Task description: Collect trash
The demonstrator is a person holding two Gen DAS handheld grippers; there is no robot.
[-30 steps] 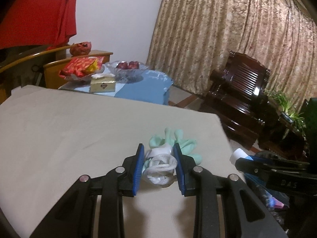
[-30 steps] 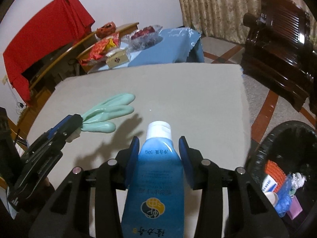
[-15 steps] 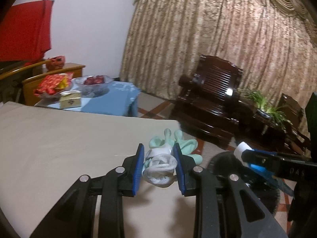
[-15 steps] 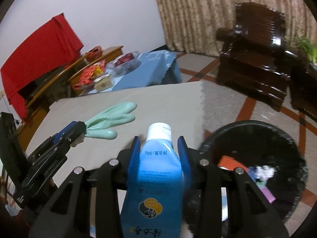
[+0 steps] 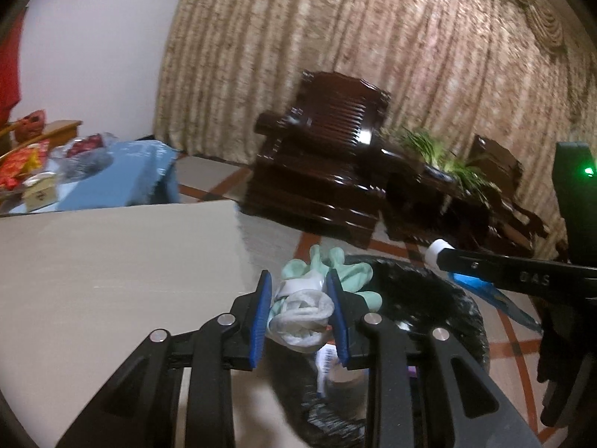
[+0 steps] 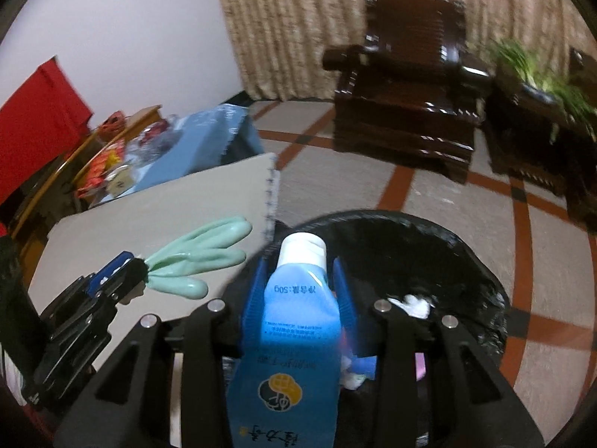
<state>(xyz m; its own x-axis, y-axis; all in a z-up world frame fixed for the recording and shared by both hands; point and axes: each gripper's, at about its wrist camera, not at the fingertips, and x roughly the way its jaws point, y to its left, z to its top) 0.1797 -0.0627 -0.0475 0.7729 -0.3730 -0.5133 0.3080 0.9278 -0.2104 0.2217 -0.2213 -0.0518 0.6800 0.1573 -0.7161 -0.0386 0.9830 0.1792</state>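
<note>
Left gripper (image 5: 298,311) clamped on a bunched mint-green rubber glove (image 5: 317,291) and right gripper (image 6: 298,291) clamped on a blue white-capped tube (image 6: 294,321), both held over the black-lined trash bin (image 6: 466,261) just beside the beige-covered table (image 5: 112,261).

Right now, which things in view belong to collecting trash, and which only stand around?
Job: pale green rubber glove in left tool; blue squeeze tube with white cap in right tool; black-lined round bin.

Around: dark wooden armchair; beige table; green potted plant; blue tablecloth.
</note>
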